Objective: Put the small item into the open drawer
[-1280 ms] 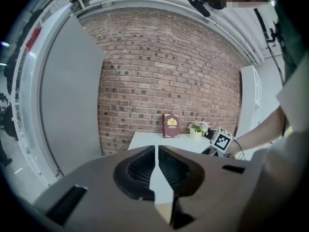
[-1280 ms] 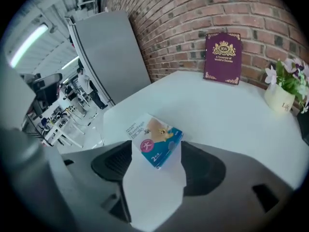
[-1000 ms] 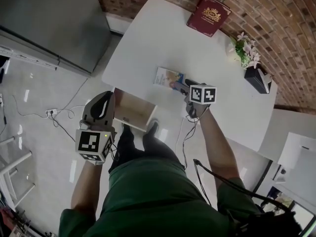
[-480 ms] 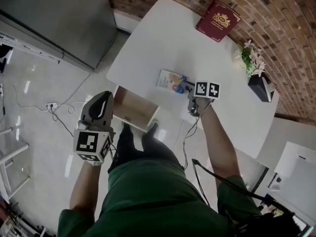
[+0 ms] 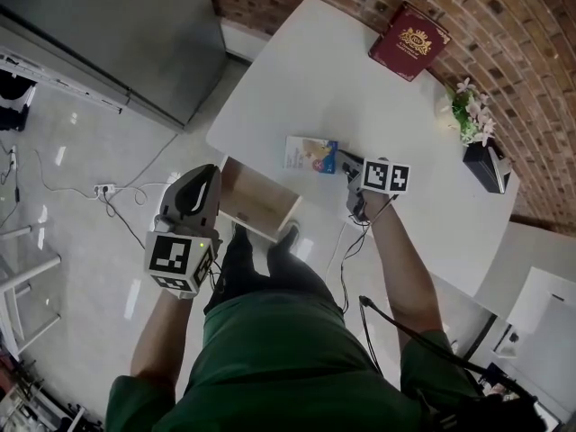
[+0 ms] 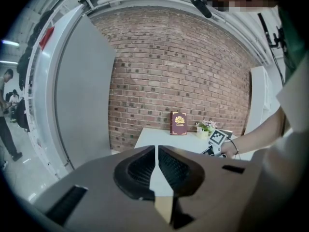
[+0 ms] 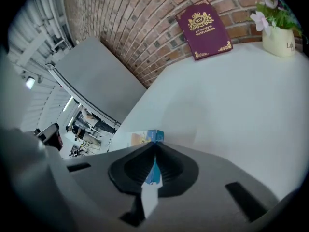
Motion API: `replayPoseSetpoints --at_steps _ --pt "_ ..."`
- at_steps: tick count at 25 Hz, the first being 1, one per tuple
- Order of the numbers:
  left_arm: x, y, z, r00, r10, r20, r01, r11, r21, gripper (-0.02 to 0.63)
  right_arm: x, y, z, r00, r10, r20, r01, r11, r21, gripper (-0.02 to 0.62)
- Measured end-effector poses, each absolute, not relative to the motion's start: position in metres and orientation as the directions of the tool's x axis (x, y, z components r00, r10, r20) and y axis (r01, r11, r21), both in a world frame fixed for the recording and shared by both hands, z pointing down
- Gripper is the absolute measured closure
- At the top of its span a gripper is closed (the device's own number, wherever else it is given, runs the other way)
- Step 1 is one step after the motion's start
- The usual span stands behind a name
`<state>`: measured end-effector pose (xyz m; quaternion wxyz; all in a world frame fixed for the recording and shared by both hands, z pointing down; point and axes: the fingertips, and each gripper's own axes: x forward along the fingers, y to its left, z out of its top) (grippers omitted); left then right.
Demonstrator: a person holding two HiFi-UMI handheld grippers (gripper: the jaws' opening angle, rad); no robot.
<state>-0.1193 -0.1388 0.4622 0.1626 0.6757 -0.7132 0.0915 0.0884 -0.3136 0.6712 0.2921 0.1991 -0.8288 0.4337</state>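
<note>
The small item is a flat blue and cream box [image 5: 310,155] lying on the white table [image 5: 360,88] just beyond the open wooden drawer [image 5: 253,228]. My right gripper [image 5: 347,164] is at the box's right end. In the right gripper view its jaws [image 7: 154,151] are closing, and the pads pinch the blue edge of the box [image 7: 147,137]. My left gripper [image 5: 202,178] hangs over the floor to the left of the drawer. Its jaws [image 6: 156,158] are shut with nothing between them.
A maroon book [image 5: 409,40] leans against the brick wall at the table's far side. A small flower pot [image 5: 472,115] and a dark object [image 5: 490,165] stand at the far right. A grey cabinet [image 5: 108,34] stands to the left, and cables lie on the floor.
The right gripper's jaws have come together on the box's right end. The left gripper has hardly moved beside the drawer.
</note>
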Motion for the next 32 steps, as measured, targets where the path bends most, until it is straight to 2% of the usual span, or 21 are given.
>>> replayPoseSetpoints --at_steps 11,22,27,32 --pt "-0.107 -0.134 0.456 -0.069 -0.934 0.35 -0.992 0.101 0.073 0.592 0.053 -0.292 0.619 -0.84 -0.032 0.542 -0.423 0.664 -0.616 0.583" --pt "-0.133 -0.068 0.458 -0.277 -0.888 0.367 -0.95 0.312 0.037 0.592 -0.005 -0.219 0.611 -0.839 0.133 0.527 -0.24 0.779 -0.579 0.583" --pt "-0.148 -0.028 0.468 -0.332 -0.849 0.411 -0.922 0.383 0.046 0.592 -0.02 -0.181 0.629 -0.834 0.139 0.533 -0.275 0.733 -0.622 0.583" --pt "-0.167 -0.015 0.475 -0.318 -0.846 0.428 -0.923 0.38 0.065 0.592 -0.017 -0.161 0.65 -0.844 0.054 0.534 -0.389 0.623 -0.678 0.583"
